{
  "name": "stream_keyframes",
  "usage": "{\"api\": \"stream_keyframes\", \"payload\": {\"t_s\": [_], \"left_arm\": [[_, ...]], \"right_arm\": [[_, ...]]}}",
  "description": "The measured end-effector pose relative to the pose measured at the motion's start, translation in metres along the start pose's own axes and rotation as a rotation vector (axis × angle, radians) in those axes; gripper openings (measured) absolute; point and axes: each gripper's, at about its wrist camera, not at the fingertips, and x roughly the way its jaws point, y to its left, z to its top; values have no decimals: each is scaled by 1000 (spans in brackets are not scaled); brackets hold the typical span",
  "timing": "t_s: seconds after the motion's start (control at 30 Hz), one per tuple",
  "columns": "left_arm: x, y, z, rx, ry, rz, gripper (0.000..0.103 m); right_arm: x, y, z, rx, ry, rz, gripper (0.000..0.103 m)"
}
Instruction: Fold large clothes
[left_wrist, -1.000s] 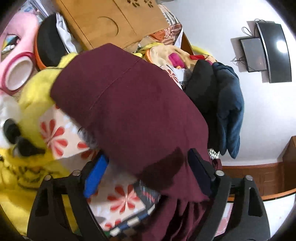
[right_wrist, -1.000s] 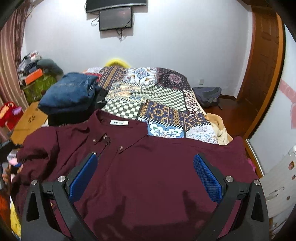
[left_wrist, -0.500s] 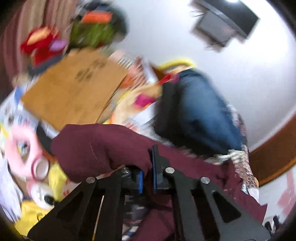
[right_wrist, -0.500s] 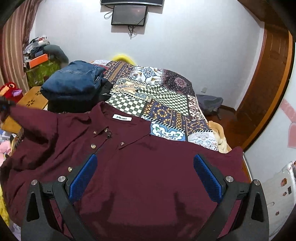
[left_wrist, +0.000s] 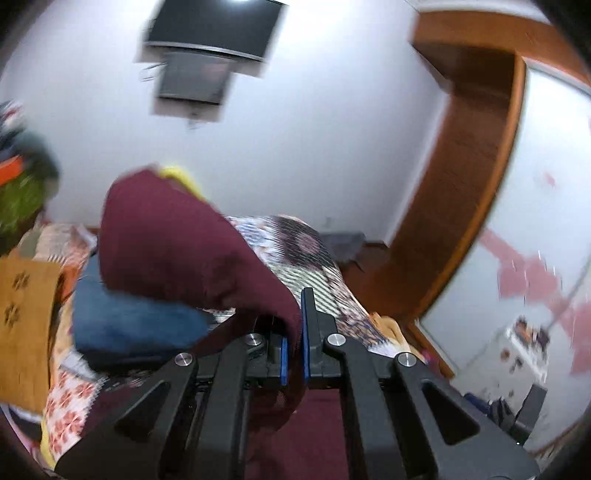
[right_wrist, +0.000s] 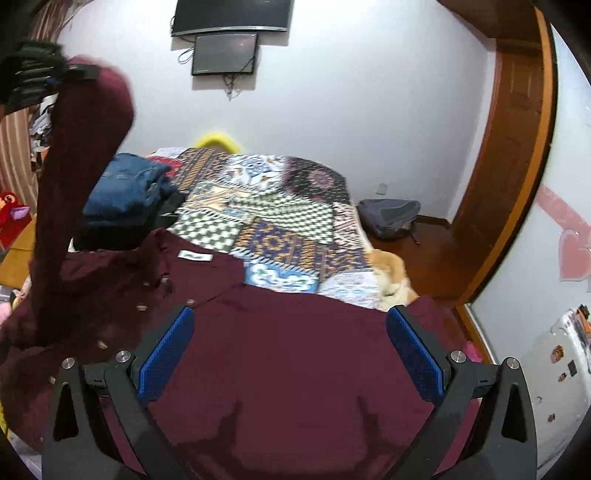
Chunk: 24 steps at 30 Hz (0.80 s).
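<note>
Shirt sleeve (left_wrist: 177, 240) between left jaws

Patchwork bedspread (right_wrist: 288, 206) spread over the bed, folded blue jeans (right_wrist: 125, 188) stacked at its left edge, grey bag (right_wrist: 391, 218) slumped on the wooden floor by the brown door (right_wrist: 513, 147), dark screen (right_wrist: 225, 53) mounted high on the white wall.

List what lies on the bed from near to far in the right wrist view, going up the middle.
Right gripper, open, then maroon shirt, its white collar label, patchwork bedspread, yellow object at the far edge.
</note>
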Motion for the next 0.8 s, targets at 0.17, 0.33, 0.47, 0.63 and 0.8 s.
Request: {"api": "stream_keyframes", "payload": {"t_s": [0.17, 0.33, 0.47, 0.63, 0.8], "left_arm": [[53, -77, -31, 144, 141, -33, 4], [111, -121, -103, 217, 388, -43, 11], [135, -132, -156, 218, 572, -70, 22], [106, -127, -170, 253, 550, -57, 57], [58, -80, -147, 260, 411, 58, 82]], "right_arm": [[0, -35, -10, 53, 25, -16, 103], [2, -63, -24, 118, 77, -23, 103], [3, -74, -34, 134, 114, -30, 103], [9, -76, -37, 154, 155, 12, 103], [23, -74, -22, 197, 194, 154, 103]]}}
